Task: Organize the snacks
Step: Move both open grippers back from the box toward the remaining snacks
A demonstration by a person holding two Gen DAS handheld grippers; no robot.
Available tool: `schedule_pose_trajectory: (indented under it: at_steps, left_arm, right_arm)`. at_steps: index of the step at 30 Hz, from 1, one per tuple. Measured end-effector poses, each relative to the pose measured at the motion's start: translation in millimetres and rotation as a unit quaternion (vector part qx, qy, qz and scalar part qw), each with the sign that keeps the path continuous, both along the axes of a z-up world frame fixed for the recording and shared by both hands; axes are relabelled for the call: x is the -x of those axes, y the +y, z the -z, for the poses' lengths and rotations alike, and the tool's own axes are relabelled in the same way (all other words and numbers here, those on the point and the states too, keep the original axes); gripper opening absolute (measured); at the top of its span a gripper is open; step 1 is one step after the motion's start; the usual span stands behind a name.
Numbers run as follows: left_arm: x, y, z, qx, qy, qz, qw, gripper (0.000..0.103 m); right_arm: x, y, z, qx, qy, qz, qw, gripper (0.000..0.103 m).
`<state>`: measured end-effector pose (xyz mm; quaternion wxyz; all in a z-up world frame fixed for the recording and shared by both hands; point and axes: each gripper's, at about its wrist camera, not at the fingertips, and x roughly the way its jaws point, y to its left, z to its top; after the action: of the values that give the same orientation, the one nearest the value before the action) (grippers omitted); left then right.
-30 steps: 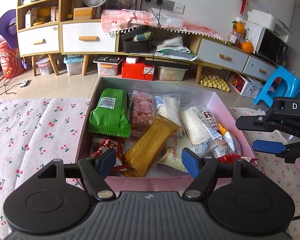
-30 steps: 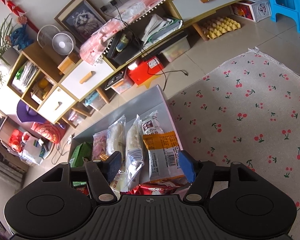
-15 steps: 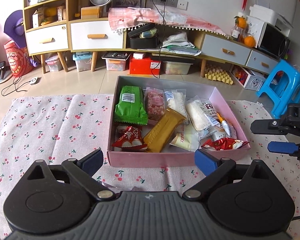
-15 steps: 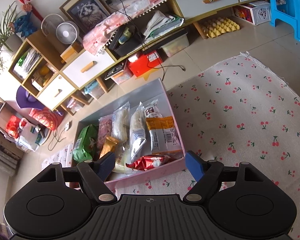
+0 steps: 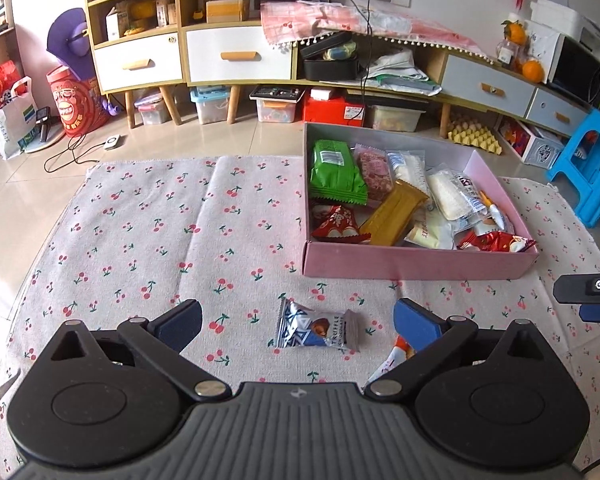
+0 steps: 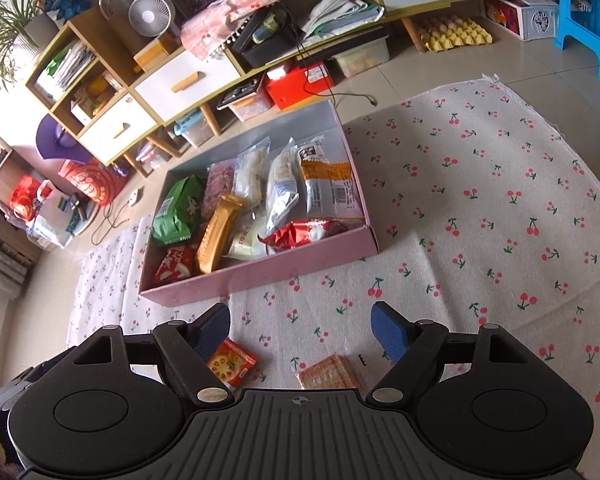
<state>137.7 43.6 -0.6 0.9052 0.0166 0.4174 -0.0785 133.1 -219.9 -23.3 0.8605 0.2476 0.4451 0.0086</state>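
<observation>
Both claws gape wide and hold nothing. Between the left claw (image 5: 298, 322) blue fingers lies a wrapper (image 5: 317, 329) reading "TRUFFLE"; the pink box (image 5: 420, 266) of snacks sits ahead, to its right. Just inside the right claw (image 6: 300, 330) lie a red biscuit packet (image 6: 231, 362) and an orange cracker pack (image 6: 329, 372) on the cherry-print cloth (image 6: 480, 208).

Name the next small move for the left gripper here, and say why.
Probably lower the open left gripper onto the blue truffle chocolate packet and close. The packet lies loose on the cherry cloth, between the fingers, outside the pink box that holds the other snacks.
</observation>
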Motion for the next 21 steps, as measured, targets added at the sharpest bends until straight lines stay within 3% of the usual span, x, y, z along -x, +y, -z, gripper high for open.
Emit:
schedule_pose_trajectory:
  at_steps: [5,12,21]
  left_arm:
    - [1.4,12.1,17.5,-0.013,0.035,-0.01,0.9992,0.102]
    - [-1.9,15.1,32.5,-0.021,0.064,-0.007,0.9977,0.101]
    - [-0.9,5.7,43.7,-0.034,0.047,0.017,0.9982,0.099]
  right_arm:
    - [6.9,12.1,24.3,0.03,0.055,-0.022,0.998,0.082]
    - [11.6,25.4,31.5,0.062,0.066,-0.056,0.994,0.082]
    - [4.0,28.6,51.9,0.079,0.105,-0.059,0.989,0.082]
